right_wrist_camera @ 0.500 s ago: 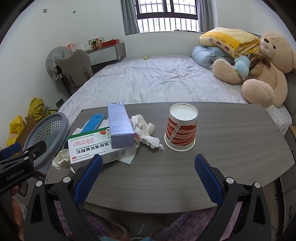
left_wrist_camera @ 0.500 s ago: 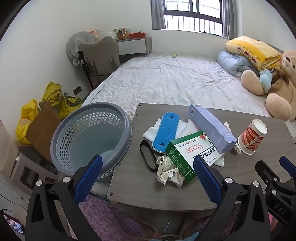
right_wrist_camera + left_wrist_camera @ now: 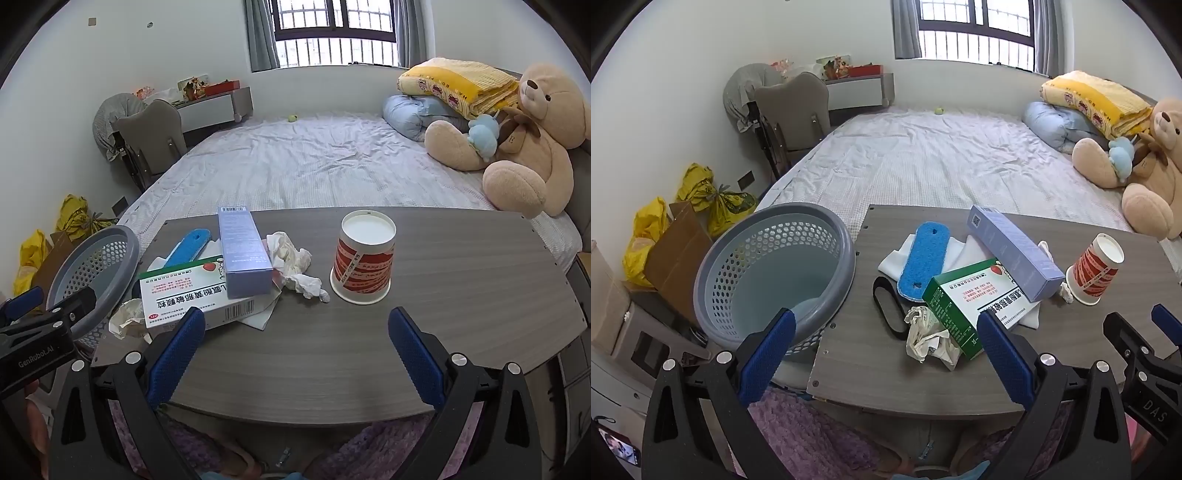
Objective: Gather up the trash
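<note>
Nearest the cameras, the left gripper [image 3: 884, 345] and the right gripper [image 3: 295, 345] both hang over the near edge of the grey table [image 3: 461, 280], jaws spread wide and nothing between them. Just past the left one lies a crumpled paper wad [image 3: 929, 338] touching a green-and-white medicine box [image 3: 964, 302], with a black band [image 3: 886, 310] beside it. On the box rests a long lavender carton [image 3: 242, 254] – a blue sponge pad [image 3: 923, 266] and white cloths [image 3: 901, 258] lie behind. A crumpled tissue [image 3: 295, 264] sits between the carton and an upturned red-and-white paper cup [image 3: 364, 258]. The grey perforated basket [image 3: 768, 266] stands at the table's left end, off its edge. Farther back is the bed [image 3: 295, 166], with a teddy bear [image 3: 524, 136] against folded bedding.
</note>
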